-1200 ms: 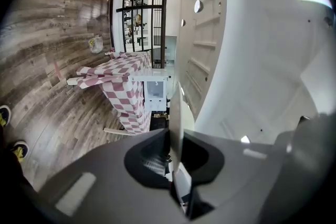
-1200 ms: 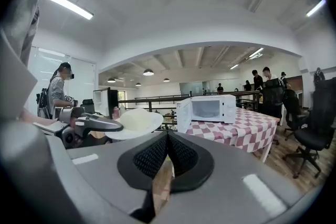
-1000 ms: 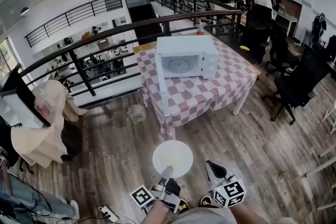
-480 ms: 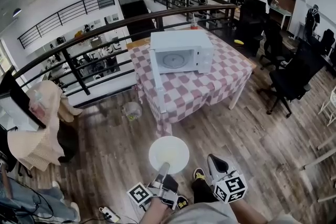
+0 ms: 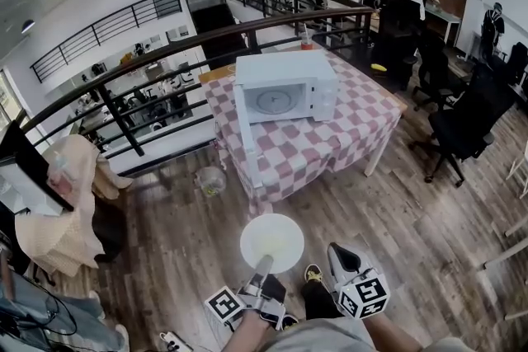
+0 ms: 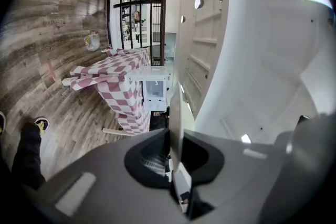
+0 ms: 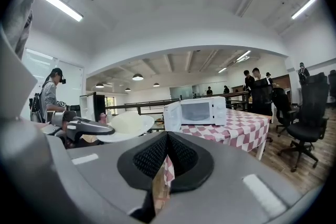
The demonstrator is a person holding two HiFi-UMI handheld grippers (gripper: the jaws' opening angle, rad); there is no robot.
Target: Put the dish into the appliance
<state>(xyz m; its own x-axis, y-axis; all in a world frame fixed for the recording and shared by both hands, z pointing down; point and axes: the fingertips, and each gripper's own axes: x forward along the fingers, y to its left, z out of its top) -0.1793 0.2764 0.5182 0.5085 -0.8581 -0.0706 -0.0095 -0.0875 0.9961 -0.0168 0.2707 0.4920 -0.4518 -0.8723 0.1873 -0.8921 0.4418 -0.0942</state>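
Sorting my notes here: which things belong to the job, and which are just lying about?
Job: dish, held in the left gripper; microwave, door open, on the checked table.
Lying about: office chair; small bin beside the table; bottle behind the microwave; beige coat.

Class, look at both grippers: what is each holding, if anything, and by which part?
The left gripper clamps the white dish by its near rim. The right gripper holds nothing; its jaws are shut.

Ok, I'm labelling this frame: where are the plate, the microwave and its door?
plate (image 5: 274, 237): head view, centre of its face.
microwave (image 5: 285, 68): head view, top panel.
door (image 5: 247, 140): head view, open panel's inner side.
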